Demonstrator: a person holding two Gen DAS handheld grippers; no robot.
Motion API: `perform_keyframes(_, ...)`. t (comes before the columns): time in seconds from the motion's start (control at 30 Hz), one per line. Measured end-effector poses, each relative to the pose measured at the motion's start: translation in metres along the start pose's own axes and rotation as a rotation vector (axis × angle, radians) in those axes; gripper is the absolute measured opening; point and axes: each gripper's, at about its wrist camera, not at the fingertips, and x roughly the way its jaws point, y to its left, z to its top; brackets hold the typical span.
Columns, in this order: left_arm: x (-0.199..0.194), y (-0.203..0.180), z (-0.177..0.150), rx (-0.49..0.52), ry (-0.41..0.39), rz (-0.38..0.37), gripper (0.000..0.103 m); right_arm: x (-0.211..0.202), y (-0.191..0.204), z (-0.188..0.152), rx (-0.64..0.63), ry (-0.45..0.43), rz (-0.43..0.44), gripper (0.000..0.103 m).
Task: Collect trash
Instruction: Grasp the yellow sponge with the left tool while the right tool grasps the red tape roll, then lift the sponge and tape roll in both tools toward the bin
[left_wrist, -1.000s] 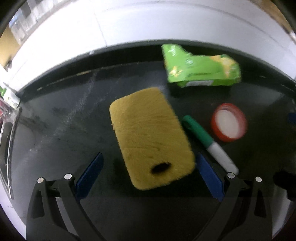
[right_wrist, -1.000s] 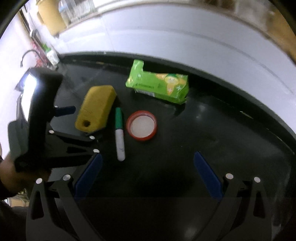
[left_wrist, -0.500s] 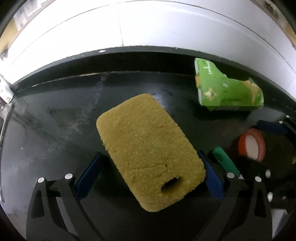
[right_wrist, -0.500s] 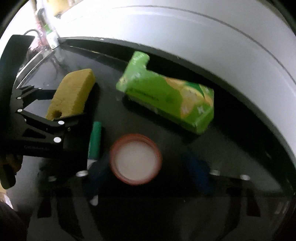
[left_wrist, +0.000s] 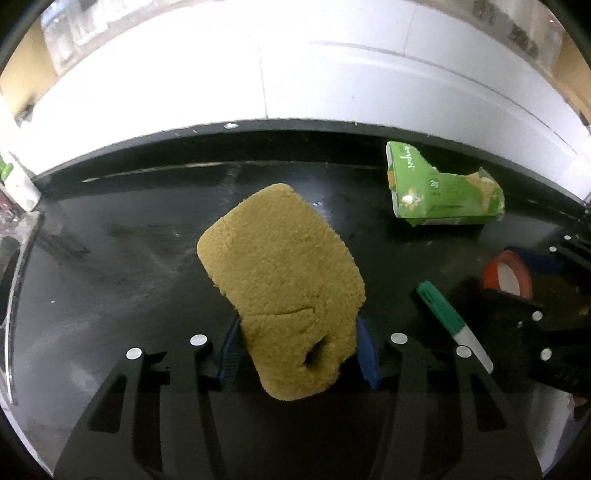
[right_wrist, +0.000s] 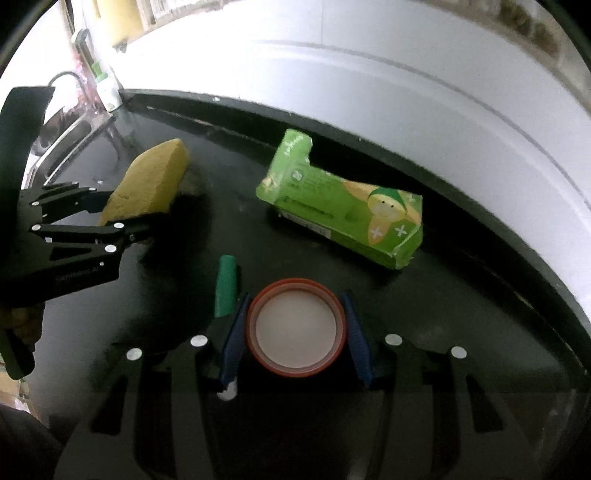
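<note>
**Over the black countertop: both claws loaded**

Over the left half of the glossy black countertop (left_wrist: 110, 258), the left gripper (left_wrist: 297, 350) points toward the white tiled back wall (left_wrist: 332, 74), its black frame low and level. The right wrist view shows it (right_wrist: 122, 225) from the side, held by a hand (right_wrist: 20, 319) at the left edge of the frame; the front end of the load is raised off the surface.

Load: a yellow-ochre rectangular sponge (left_wrist: 284, 291), coarse-textured, with a dark hole near its rear corner and a crease across that end. It sits skewed in the grip, long axis running away to the upper left. From the right wrist view, the sponge (right_wrist: 147, 184) tilts upward toward the sink end of the counter.

Left claw: blue pads (left_wrist: 231, 354) pressed into both sides of the sponge's rear end, pinching it.

Right gripper (right_wrist: 295, 328) sits low near the counter's front edge, aimed at the wall. Its blue pads (right_wrist: 232, 339) bracket a round red-rimmed lid with a white centre (right_wrist: 297, 328), closed against the rim on both sides.

A green-capped white marker (right_wrist: 225, 291) lies just left of the lid. A crumpled green drink carton (right_wrist: 343, 218) lies on its side near the back edge, apart from both claws.
</note>
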Motion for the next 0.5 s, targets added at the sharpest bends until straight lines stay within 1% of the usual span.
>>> perform_keyframes(0.17,-0.039,0.003,-0.014,0.01,-0.027,0.005,0.05,-0.033,0.016,-0.009,0.012,-0.03,-0.011,0.049)
perform_keyframes(0.23,-0.054,0.005,-0.023,0.019,-0.035,0.006,0.051,-0.05,0.026,-0.017,0.008,-0.044,-0.023,0.049)
perform_keyframes(0.33,-0.082,0.005,-0.046,0.036,-0.039,0.004,0.05,-0.071,0.039,-0.03,0.012,-0.06,-0.023,0.049)
perform_keyframes(0.5,-0.116,-0.004,-0.086,0.07,-0.04,0.003,0.05,-0.098,0.067,-0.058,0.021,-0.07,-0.029,0.049)
